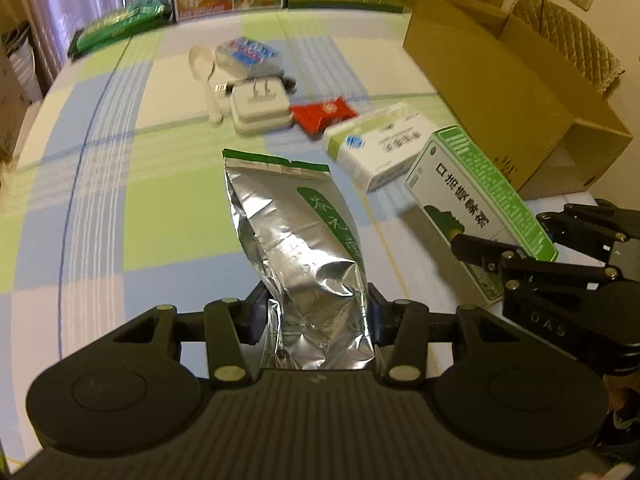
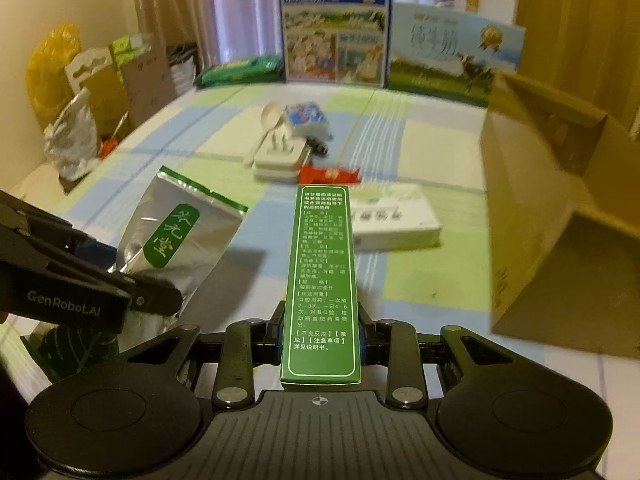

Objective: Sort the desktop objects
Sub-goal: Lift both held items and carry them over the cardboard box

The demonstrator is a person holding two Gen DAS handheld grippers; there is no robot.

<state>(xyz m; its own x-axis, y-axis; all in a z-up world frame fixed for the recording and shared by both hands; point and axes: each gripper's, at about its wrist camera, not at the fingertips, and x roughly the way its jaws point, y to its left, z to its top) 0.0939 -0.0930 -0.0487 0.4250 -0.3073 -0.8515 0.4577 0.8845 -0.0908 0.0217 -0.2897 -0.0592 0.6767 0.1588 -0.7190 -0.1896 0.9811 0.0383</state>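
Your left gripper (image 1: pixel 316 312) is clamped on a crinkled silver foil pouch (image 1: pixel 296 240), holding it by its lower end so that it stands up off the counter (image 1: pixel 168 216). The pouch is shiny and creased, with a green strip across its sealed top and a green label with pale brush lettering.

Your right gripper (image 2: pixel 320 334) is clamped on a tall, slim green and white carton (image 2: pixel 322 276), a smooth cardboard box whose green side panel carries fine white print. It is held above the counter's near right part.

The counter is covered with a checked cloth of pale green, blue and cream squares. Toward the middle lie a flat white medicine box (image 2: pixel 394 220), a red packet (image 2: pixel 330 174), a white plug adapter (image 2: pixel 280 158) and a white plastic spoon (image 2: pixel 270 118). An open brown cardboard box (image 2: pixel 560 216) stands at the right edge.
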